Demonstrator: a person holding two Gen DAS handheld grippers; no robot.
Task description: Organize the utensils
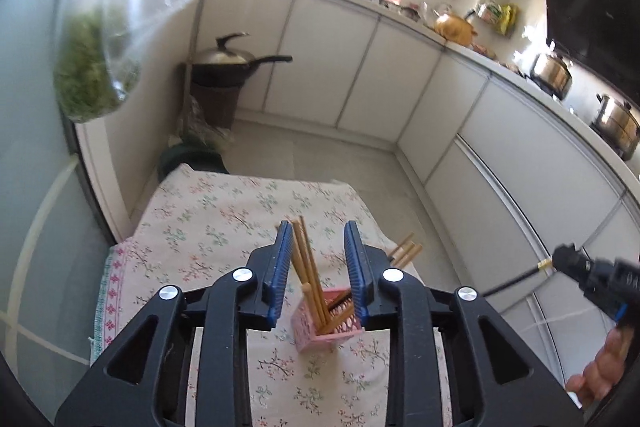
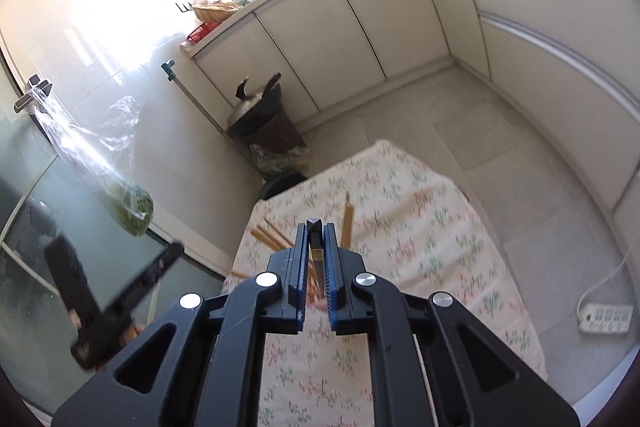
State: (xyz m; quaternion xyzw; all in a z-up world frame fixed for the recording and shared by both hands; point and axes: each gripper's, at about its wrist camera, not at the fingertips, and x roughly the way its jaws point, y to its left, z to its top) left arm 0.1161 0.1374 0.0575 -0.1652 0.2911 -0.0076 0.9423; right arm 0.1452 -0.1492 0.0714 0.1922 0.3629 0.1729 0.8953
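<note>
A pink patterned holder [image 1: 326, 323] stands on the floral tablecloth [image 1: 224, 223] with several wooden chopsticks [image 1: 306, 267] leaning in it. My left gripper [image 1: 318, 247] is open, its blue pads either side of the holder and above it. A few loose wooden chopsticks [image 1: 404, 251] lie on the cloth beyond. My right gripper [image 2: 316, 239] is shut on a dark chopstick [image 2: 315, 243] with a gold band; it also shows at the right of the left wrist view [image 1: 520, 277]. Loose chopsticks [image 2: 347, 221] lie on the cloth [image 2: 420, 227] below it, blurred.
White kitchen cabinets [image 1: 360, 67] run around the room. A lidded wok [image 1: 228, 65] sits on a brown bin. A bag of greens [image 2: 134, 207] hangs at the left by a glass door. A power strip [image 2: 606, 317] lies on the floor at right.
</note>
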